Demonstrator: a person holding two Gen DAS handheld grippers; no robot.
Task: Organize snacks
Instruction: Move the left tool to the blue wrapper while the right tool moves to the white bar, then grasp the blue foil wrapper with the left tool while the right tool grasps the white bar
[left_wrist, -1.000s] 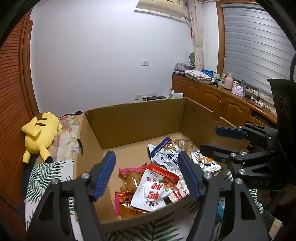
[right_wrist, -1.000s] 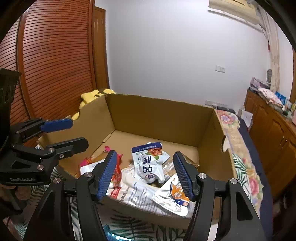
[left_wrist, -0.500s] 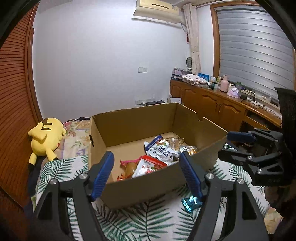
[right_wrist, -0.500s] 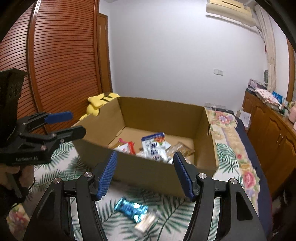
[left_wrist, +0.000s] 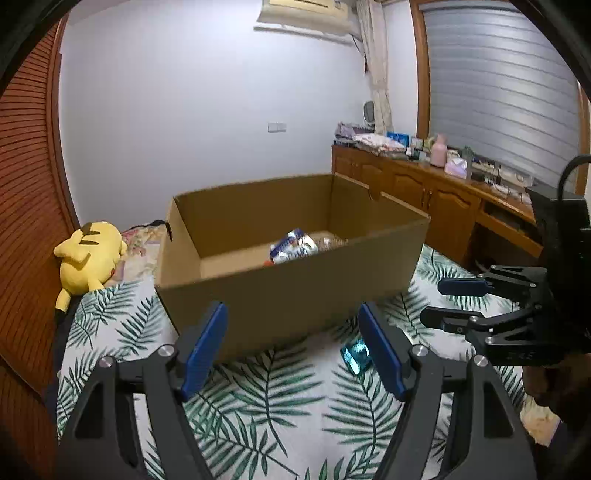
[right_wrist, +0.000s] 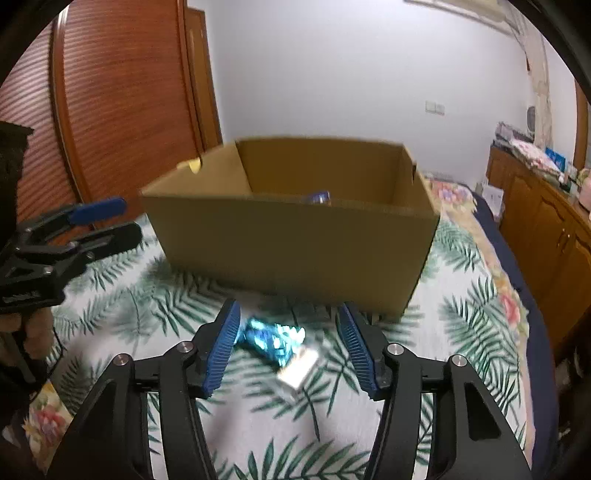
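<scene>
- A shiny blue foil snack packet (right_wrist: 275, 339) lies on the leaf-print bedspread (right_wrist: 461, 325), just before the brown cardboard box (right_wrist: 295, 240).
- Right gripper (right_wrist: 290, 345): jaws closing, packet between them, not gripped.
- Left gripper (left_wrist: 291, 350): jaws wide apart, empty.

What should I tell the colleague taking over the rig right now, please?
Left claw: open, holding nothing, facing the near wall of the cardboard box.
Right claw: closing, nothing gripped yet; the blue packet lies on the leaf-print bedspread between its fingers.
Done: several snack bags already lie inside the box.
Left: grip the blue packet and put it in the box. A pale packet lies against the blue one and probably goes in too.
</scene>
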